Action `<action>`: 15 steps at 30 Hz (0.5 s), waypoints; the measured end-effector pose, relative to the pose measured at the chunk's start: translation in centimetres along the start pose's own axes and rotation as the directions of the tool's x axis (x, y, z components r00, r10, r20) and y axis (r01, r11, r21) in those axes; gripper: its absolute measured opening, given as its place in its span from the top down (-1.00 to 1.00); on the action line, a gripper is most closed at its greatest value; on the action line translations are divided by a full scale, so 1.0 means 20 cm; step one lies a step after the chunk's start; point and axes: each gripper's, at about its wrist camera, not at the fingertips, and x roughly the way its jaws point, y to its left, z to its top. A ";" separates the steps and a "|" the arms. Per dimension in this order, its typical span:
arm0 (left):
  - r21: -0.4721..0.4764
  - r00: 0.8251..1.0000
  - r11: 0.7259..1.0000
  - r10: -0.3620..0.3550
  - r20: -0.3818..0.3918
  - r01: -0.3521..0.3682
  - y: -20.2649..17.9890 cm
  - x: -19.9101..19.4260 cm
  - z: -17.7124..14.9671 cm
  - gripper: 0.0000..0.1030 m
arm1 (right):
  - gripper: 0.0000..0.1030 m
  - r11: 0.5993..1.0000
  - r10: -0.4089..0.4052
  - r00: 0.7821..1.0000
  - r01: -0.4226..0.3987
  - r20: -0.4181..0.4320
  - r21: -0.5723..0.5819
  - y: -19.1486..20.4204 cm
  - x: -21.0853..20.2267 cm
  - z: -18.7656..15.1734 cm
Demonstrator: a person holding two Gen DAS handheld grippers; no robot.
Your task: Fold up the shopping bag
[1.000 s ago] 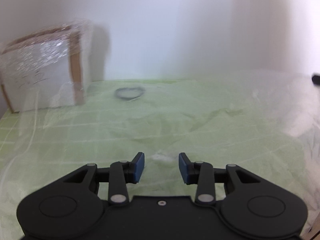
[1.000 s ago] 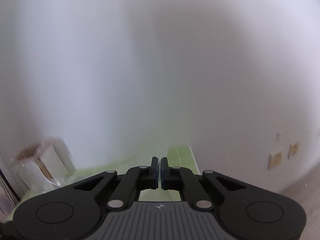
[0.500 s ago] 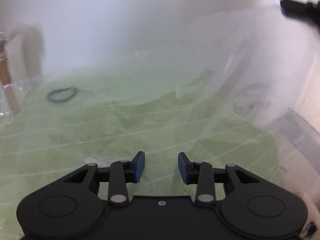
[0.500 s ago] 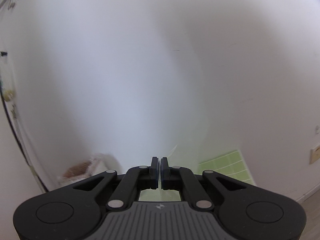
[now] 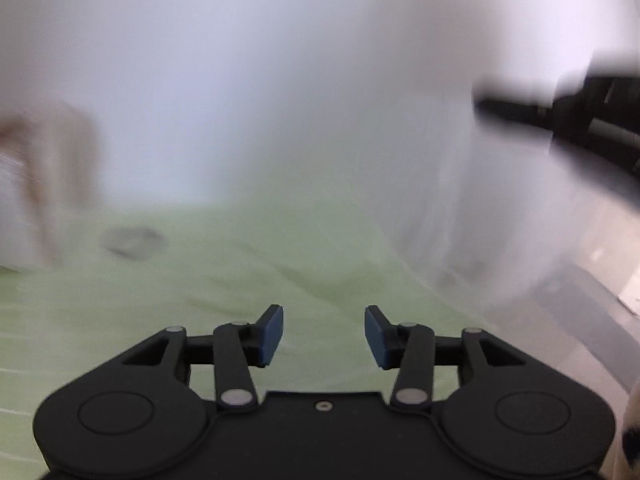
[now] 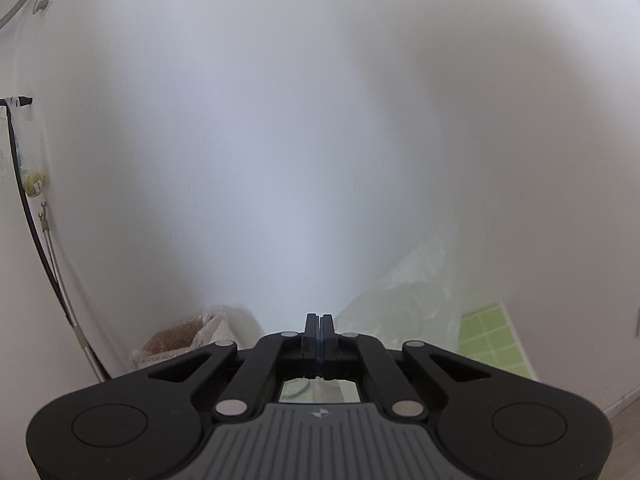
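Since half a second ago the left view has blurred with motion, and the right gripper (image 5: 516, 114) now reaches further into its upper right. The left gripper (image 5: 324, 334) hovers low over the green mat (image 5: 248, 264), jaws apart and empty. The right gripper (image 6: 319, 334) is raised toward the white wall (image 6: 280, 120), pinched together on the clear shopping bag (image 6: 404, 292), which hangs down to the mat.

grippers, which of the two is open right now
The left gripper: its blue pads stand well apart above the green mat. The right gripper has its fingers pressed together, a thin layer apparently between them.
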 end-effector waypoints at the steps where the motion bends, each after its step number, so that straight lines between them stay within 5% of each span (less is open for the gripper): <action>1: -0.001 0.997 0.997 0.074 0.017 -0.074 0.08 -0.06 -0.01 -0.16 | 1.00 1.000 0.013 1.000 -0.013 -0.010 0.007 0.01 0.01 -0.01; 3: -0.014 0.976 0.976 0.217 0.013 -0.217 0.22 -0.13 -0.04 -0.19 | 1.00 0.999 0.031 0.999 -0.031 -0.027 0.010 0.03 0.04 -0.03; 5: -0.100 0.950 0.946 0.303 -0.070 -0.309 0.42 -0.12 -0.10 -0.16 | 1.00 0.998 0.055 0.997 -0.054 -0.053 0.013 0.07 0.07 -0.05; 10: -0.358 0.981 0.915 0.156 -0.118 -0.189 0.65 -0.11 -0.23 -0.16 | 1.00 0.986 0.159 0.975 -0.150 -0.156 0.068 0.19 0.21 -0.16; 13: -0.359 0.983 0.917 0.133 -0.129 -0.171 0.68 -0.06 -0.26 -0.08 | 1.00 0.975 0.215 0.951 -0.196 -0.222 0.104 0.27 0.38 -0.28; 15: -0.361 0.984 0.920 0.109 -0.138 -0.152 0.68 -0.03 -0.27 0.14 | 1.00 0.966 0.253 0.931 -0.227 -0.264 0.125 0.34 0.42 -0.36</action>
